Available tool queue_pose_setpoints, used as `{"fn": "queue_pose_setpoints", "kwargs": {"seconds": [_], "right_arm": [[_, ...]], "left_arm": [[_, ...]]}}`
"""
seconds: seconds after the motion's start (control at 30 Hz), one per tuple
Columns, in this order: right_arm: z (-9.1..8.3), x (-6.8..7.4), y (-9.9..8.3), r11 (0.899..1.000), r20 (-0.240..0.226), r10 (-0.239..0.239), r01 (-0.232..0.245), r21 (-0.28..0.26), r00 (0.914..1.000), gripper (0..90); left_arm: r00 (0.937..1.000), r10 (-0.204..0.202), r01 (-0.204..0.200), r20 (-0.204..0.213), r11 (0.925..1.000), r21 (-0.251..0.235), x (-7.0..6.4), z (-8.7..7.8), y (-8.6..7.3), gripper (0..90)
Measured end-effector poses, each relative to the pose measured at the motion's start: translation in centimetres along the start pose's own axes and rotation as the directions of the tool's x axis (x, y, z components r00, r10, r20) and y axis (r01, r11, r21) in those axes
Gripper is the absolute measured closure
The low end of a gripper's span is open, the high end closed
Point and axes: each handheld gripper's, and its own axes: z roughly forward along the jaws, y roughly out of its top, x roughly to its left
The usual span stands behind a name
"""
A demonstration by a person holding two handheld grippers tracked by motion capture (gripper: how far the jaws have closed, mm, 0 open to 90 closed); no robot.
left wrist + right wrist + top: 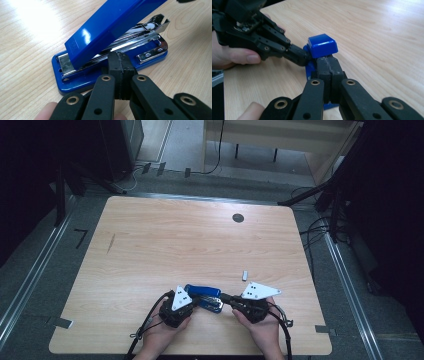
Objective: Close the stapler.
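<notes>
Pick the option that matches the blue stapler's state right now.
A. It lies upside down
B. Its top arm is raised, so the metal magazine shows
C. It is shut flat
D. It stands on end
B: in the left gripper view the stapler's blue top arm tilts up off the base, baring the shiny metal magazine beneath it.

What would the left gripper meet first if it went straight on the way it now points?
The blue stapler. The left gripper, jaws together, already sits at the side of the stapler's base, under the raised top; going on, it would likely press into the metal staple rail, though exact contact is hard to judge.
</notes>
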Motion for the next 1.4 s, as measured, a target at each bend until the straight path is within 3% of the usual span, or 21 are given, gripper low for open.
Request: {"fn": "queue_pose_setpoints", "kwargs": {"seconds": [0.3, 1.4], "right_arm": [[0.2, 0.6, 1.4, 0.999, 0.014, -0.016, 0.017, -0.037, 0.9998, 90.0], [1.3, 1.6, 4.1, 0.997, 0.005, -0.047, 0.047, -0.066, 0.9989, 90.0]], "left_arm": [[1.0, -0.006, 0.006, 0.002, 1.0, -0.002, 0.0, 0.0, 0.0, 90.0], [0.9999, 0.001, -0.001, -0.012, 1.0, 0.0, -0.1, 0.0, 0.0, 90.0]]}}
